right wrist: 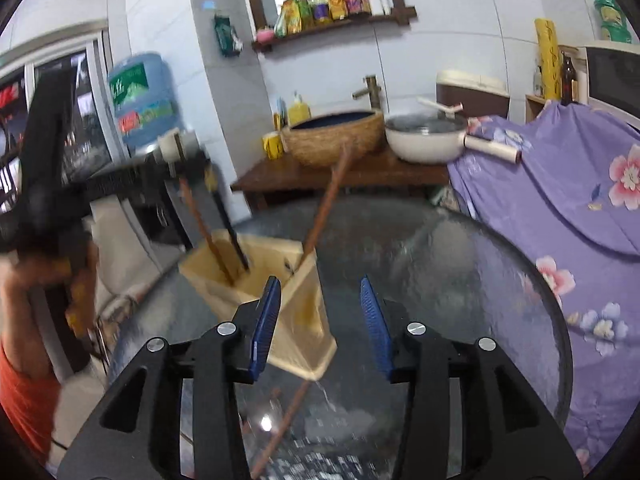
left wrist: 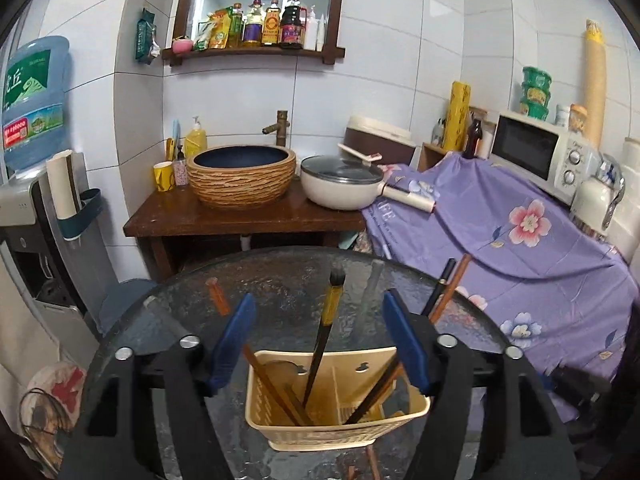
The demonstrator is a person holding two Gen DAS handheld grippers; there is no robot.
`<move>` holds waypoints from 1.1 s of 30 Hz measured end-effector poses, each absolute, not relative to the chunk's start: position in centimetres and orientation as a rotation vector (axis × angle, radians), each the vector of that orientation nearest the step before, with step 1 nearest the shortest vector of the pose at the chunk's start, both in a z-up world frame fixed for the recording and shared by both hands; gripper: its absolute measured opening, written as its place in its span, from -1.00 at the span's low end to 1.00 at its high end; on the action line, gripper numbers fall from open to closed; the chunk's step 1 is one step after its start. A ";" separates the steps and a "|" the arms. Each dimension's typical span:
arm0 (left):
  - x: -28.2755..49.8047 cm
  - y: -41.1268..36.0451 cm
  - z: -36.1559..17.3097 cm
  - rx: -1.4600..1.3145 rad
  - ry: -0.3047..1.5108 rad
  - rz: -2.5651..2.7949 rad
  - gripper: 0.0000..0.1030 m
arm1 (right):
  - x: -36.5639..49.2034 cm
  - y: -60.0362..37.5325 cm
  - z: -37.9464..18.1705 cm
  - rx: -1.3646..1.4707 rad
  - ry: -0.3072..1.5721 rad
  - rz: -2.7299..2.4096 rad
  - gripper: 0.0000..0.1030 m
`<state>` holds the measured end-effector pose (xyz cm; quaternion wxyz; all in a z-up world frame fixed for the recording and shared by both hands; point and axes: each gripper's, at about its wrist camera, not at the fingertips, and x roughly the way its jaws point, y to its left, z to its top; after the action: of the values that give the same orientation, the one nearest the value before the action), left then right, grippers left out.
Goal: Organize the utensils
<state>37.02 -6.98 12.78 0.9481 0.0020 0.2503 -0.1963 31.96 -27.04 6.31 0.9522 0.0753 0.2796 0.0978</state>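
shelf: you've got bottles (left wrist: 272,24) on the wooden shelf (left wrist: 256,53), top centre
basin: woven-look bowl (left wrist: 242,178), mid frame
pan: white lidded pan (left wrist: 340,186) just right of the basin
microwave: white microwave (left wrist: 540,152), right, above purple floral cloth (left wrist: 500,240)
jug: blue water jug (left wrist: 34,104), left edge

Bright indoor light, fisheye-bent edges, left view sharp, right view motion-blurred, glass glare

The cream plastic utensil basket (left wrist: 340,420) sits upright on the glass table (left wrist: 280,280), holding several chopsticks (left wrist: 326,328), brown and black ones, leaning every which way. One brown chopstick (right wrist: 286,420) lies flat beside it.
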 end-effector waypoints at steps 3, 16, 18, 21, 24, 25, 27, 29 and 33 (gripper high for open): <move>35.4 -6.7 12.6 0.002 0.487 -0.415 0.46 | 29.9 -27.2 2.9 0.097 0.638 0.204 -0.17; 26.7 -4.9 9.1 0.024 0.413 -0.442 0.67 | 17.9 -26.4 -6.9 0.328 1.009 0.531 -0.17; 26.2 -4.4 8.1 0.014 0.433 -0.440 0.67 | 17.8 -26.6 -8.2 0.326 1.043 0.486 -0.18; 25.7 -3.6 6.9 -0.007 0.460 -0.433 0.67 | 18.2 -27.6 -9.2 0.381 1.044 0.435 -0.19; 25.5 -2.5 5.7 -0.045 0.490 -0.423 0.67 | 19.2 -28.5 -9.2 0.393 1.024 0.378 -0.19; 25.4 -2.2 5.4 -0.052 0.495 -0.420 0.67 | 19.6 -28.9 -9.3 0.413 1.019 0.364 -0.19; 25.0 -1.7 4.8 -0.055 0.498 -0.404 0.67 | 20.3 -29.5 -8.9 0.426 1.008 0.332 -0.19; 24.5 -1.2 4.3 -0.043 0.498 -0.379 0.67 | 21.2 -29.7 -8.6 0.415 0.998 0.295 -0.19; 24.2 -0.5 3.2 -0.057 0.524 -0.375 0.67 | 22.9 -30.3 -8.4 0.414 0.988 0.236 -0.19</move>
<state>24.16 -0.50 3.21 0.9481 -0.0281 0.2577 -0.1840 22.92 -30.32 -8.36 0.8534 0.1966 0.4696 0.1120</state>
